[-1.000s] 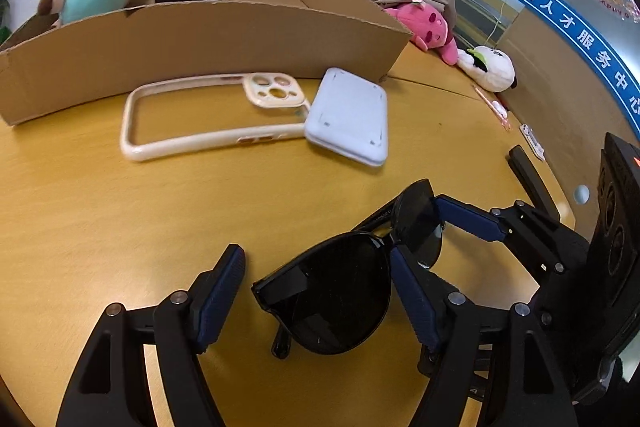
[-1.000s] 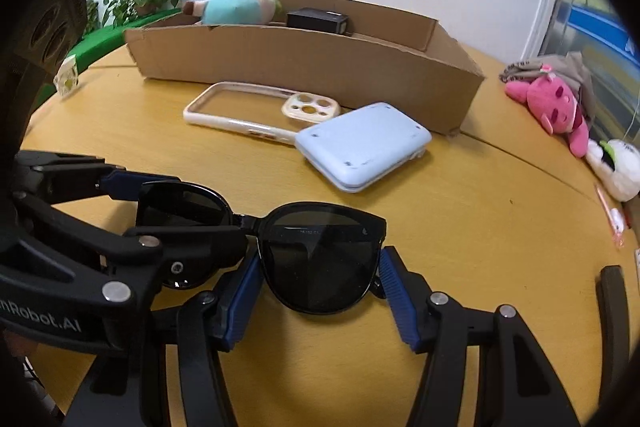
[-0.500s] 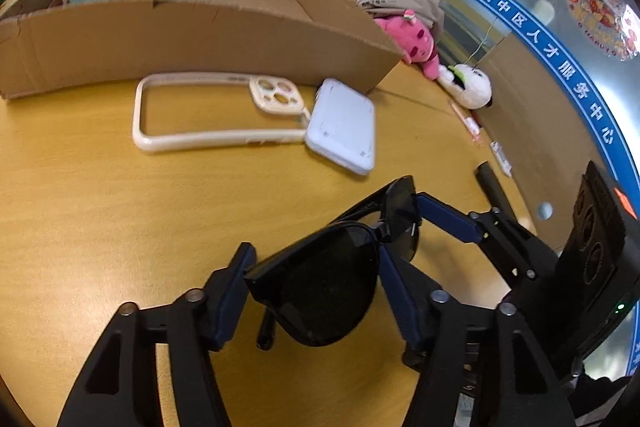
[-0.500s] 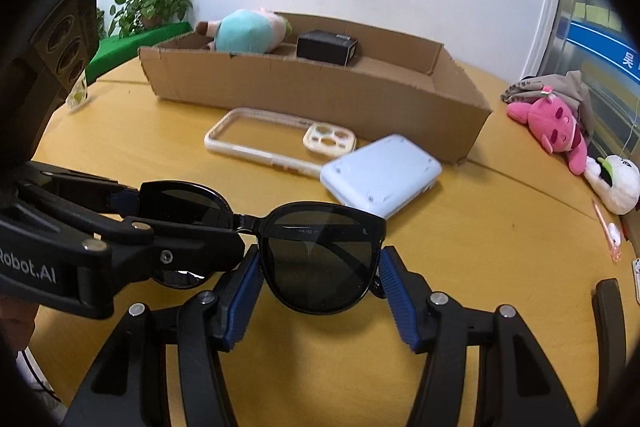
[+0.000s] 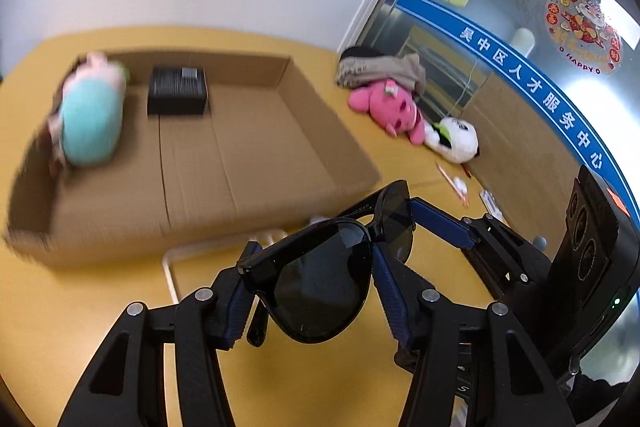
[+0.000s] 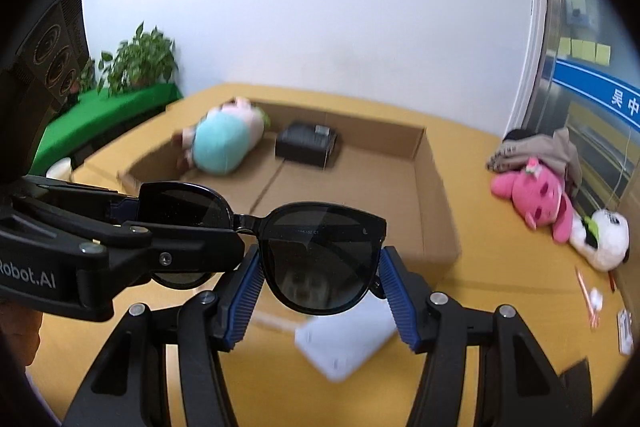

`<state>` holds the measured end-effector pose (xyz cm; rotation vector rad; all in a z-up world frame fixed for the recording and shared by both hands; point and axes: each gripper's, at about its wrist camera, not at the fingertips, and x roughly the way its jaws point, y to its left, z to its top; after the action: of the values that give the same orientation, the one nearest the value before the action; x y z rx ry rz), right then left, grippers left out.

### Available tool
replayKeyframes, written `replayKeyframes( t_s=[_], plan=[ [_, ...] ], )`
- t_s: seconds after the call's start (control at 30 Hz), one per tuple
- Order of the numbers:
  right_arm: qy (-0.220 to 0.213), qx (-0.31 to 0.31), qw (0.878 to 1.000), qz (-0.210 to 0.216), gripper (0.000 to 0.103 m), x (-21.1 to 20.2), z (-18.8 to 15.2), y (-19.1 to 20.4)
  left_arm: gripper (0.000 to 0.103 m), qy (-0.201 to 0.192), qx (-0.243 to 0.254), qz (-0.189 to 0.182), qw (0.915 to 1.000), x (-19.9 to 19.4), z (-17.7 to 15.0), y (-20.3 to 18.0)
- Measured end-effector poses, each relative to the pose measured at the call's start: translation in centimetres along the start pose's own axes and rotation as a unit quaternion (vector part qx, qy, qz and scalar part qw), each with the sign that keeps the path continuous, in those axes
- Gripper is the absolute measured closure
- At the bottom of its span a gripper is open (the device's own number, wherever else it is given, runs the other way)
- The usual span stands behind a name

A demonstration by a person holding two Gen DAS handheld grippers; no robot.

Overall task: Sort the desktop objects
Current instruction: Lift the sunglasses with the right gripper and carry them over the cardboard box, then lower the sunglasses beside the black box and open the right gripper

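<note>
Both claws hold the sunglasses up above the bench.
Left claw is closing on one lens; right claw pinches the other. A plush toy and black box already lie in the cardboard box. A phone case and white pack wait on the bench.

Sunglasses sit between the left gripper pads on one lens, right gripper pads on the other, both clear above the table. Ahead of both: cardboard tray, with plush toy at its left end and box just right of that. Below the tools: phone case and power bank. Two plush toys lie far right, outside the tray.
</note>
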<state>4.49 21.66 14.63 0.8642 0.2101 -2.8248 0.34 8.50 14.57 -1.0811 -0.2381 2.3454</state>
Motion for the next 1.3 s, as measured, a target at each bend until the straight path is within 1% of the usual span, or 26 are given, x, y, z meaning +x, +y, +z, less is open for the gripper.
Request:
replayKeyframes(
  t_s=[0.1,0.17,0.23,0.33,0.5,0.67,0.77,0.87,1.0,1.13,1.2,1.3],
  plan=[
    [-0.012,0.017,1.0,0.003,0.046,0.9,3.2,-1.0,0.045,-0.011,0.016,0.003,0.9998,-0.4,3.7,0.0],
    [-0.021,0.029,0.999,0.003,0.046,1.7,5.4,-1.8,0.049,-0.018,0.025,-0.001,0.9995,-0.4,6.4,0.0],
    [-0.029,0.038,0.999,0.005,0.046,2.8,7.4,-2.7,0.049,-0.022,0.031,0.002,0.9993,-0.1,9.1,0.1],
    [-0.042,0.046,0.998,0.002,0.046,4.7,10.1,-4.1,0.049,-0.025,0.033,0.0,0.9991,0.8,12.4,0.8],
    [-0.06,0.062,0.996,0.015,0.046,8.9,13.4,-6.8,0.05,-0.026,0.032,-0.005,0.9991,3.7,17.6,2.8],
    [-0.035,0.088,0.995,0.01,0.046,15.1,15.6,-9.4,0.05,-0.008,0.014,-0.007,0.9998,9.1,21.9,5.6],
    [-0.011,0.106,0.994,0.014,0.046,19.1,16.1,-11.3,0.05,0.009,-0.01,-0.015,0.9998,12.7,23.7,7.5],
    [0.018,0.125,0.992,0.026,0.046,23.6,16.1,-13.0,0.05,0.036,-0.028,-0.01,0.9989,17.0,25.1,9.4],
    [0.054,0.131,0.989,0.033,0.046,28.6,15.6,-14.7,0.05,0.061,-0.055,-0.007,0.9966,21.1,25.9,11.9],
    [0.09,0.135,0.986,0.028,0.046,32.2,15.2,-14.9,0.05,0.083,-0.092,-0.005,0.9923,24.3,26.0,14.4],
    [0.106,0.14,0.984,0.027,0.046,33.6,14.9,-14.9,0.052,0.092,-0.1,0.001,0.9907,25.4,26.0,15.2],
    [0.124,0.142,0.982,0.03,0.046,35.1,14.4,-14.5,0.052,0.116,-0.118,-0.015,0.9862,26.8,25.6,15.8]
  ],
)
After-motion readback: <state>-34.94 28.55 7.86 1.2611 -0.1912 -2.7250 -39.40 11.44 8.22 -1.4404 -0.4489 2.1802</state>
